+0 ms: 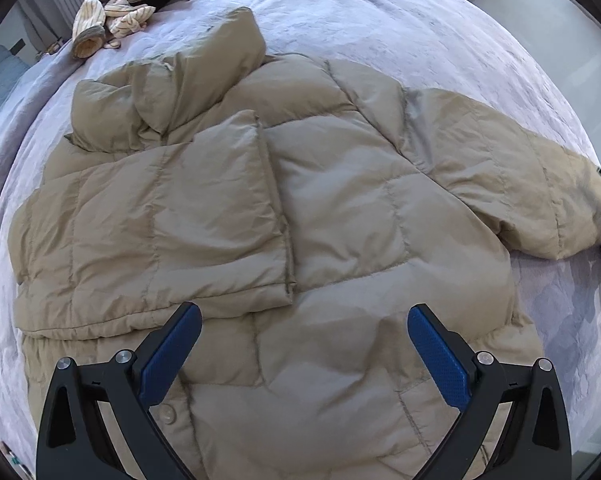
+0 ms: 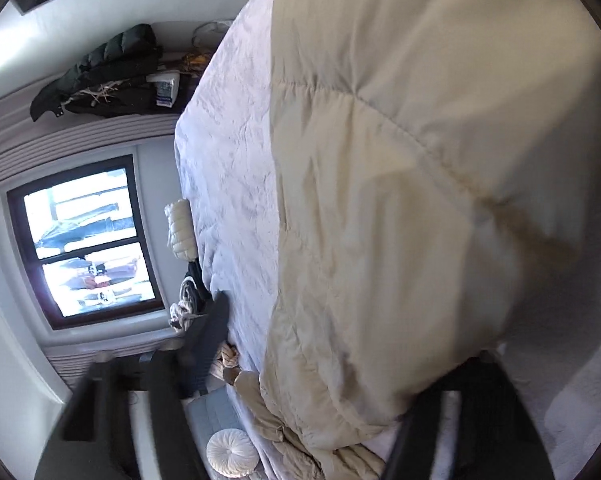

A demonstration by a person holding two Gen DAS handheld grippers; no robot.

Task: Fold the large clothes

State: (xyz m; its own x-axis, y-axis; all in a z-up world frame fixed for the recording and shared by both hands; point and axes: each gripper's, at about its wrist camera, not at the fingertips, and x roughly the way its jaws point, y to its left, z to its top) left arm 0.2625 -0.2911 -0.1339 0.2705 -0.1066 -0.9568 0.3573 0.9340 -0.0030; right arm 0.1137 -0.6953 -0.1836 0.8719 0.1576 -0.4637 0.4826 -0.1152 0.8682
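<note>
Puffy quilted tan jacket on bedspread

one tan puffer jacket, one bed, two grippers

Under my left gripper the puffer jacket lies spread on the bed. One sleeve is folded across its front; the other sleeve stretches right. A heap of clothes sits behind it, far left.
</note>
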